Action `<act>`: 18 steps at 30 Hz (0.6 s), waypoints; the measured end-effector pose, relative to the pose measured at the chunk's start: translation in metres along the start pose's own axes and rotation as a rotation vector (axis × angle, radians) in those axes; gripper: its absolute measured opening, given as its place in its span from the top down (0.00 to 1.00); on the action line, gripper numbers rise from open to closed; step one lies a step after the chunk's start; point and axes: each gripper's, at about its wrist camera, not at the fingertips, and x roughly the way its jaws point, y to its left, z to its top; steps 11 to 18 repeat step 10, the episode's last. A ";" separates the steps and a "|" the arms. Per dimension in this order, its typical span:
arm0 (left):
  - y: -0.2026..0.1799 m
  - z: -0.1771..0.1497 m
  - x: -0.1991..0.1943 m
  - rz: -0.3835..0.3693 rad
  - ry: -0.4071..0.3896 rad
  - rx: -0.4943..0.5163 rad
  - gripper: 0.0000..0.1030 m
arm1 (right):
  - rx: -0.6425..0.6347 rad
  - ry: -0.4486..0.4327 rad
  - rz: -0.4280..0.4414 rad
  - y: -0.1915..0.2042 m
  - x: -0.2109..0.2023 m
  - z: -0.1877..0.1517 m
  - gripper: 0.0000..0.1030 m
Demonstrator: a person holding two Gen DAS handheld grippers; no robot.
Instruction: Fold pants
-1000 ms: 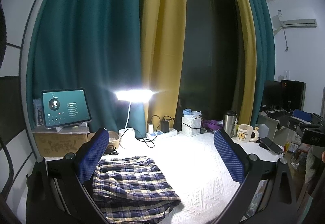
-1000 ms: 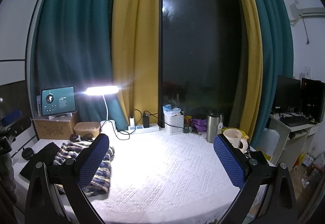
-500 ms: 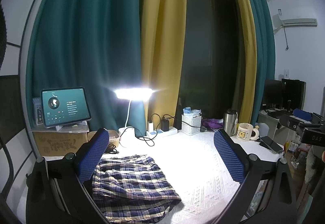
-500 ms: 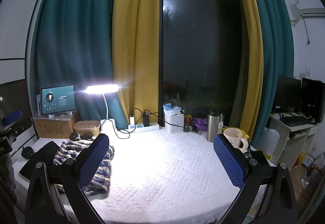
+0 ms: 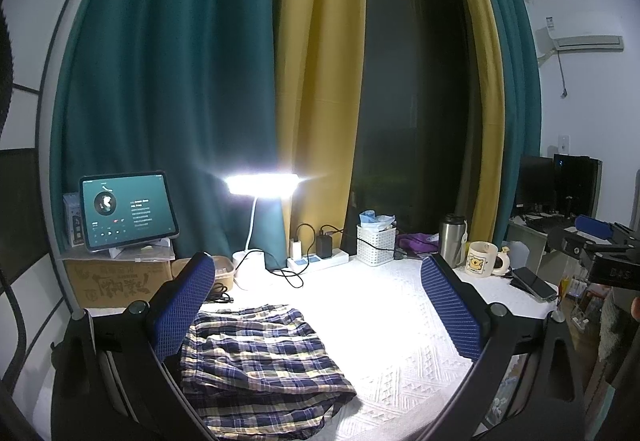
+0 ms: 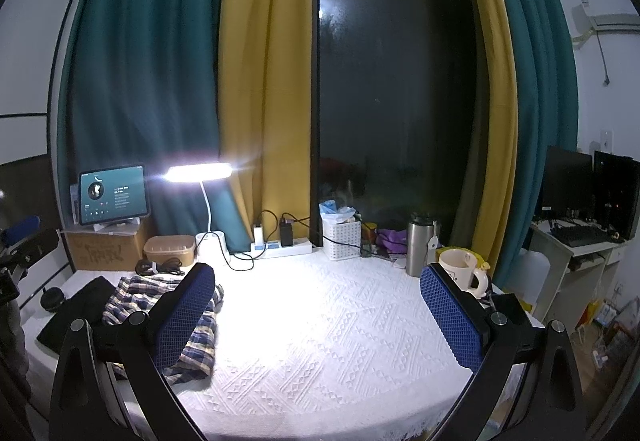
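Note:
Blue and yellow plaid pants (image 5: 260,357) lie folded in a rumpled stack on the white textured tablecloth (image 5: 400,325), at the left front. My left gripper (image 5: 320,305) is open and empty, held above the table, its left finger over the pants' left edge. In the right wrist view the pants (image 6: 200,329) lie at the left, partly hidden behind the left finger. My right gripper (image 6: 320,315) is open and empty above the cloth's middle. The right gripper also shows at the far right of the left wrist view (image 5: 600,253).
At the back stand a lit desk lamp (image 5: 262,187), a tablet (image 5: 126,211) on a cardboard box, a power strip (image 5: 318,261), a white basket (image 5: 376,243), a steel flask (image 5: 452,241) and a mug (image 5: 482,259). A phone (image 5: 534,283) lies at right. A black cloth (image 6: 76,309) lies left of the pants.

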 end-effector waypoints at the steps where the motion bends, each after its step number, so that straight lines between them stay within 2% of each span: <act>1: 0.000 0.000 0.000 0.001 0.003 0.002 0.01 | -0.001 0.001 0.000 -0.001 0.001 0.001 0.00; 18: -0.001 -0.001 0.001 -0.005 0.006 0.002 0.01 | -0.005 0.005 0.002 -0.001 0.002 0.000 0.00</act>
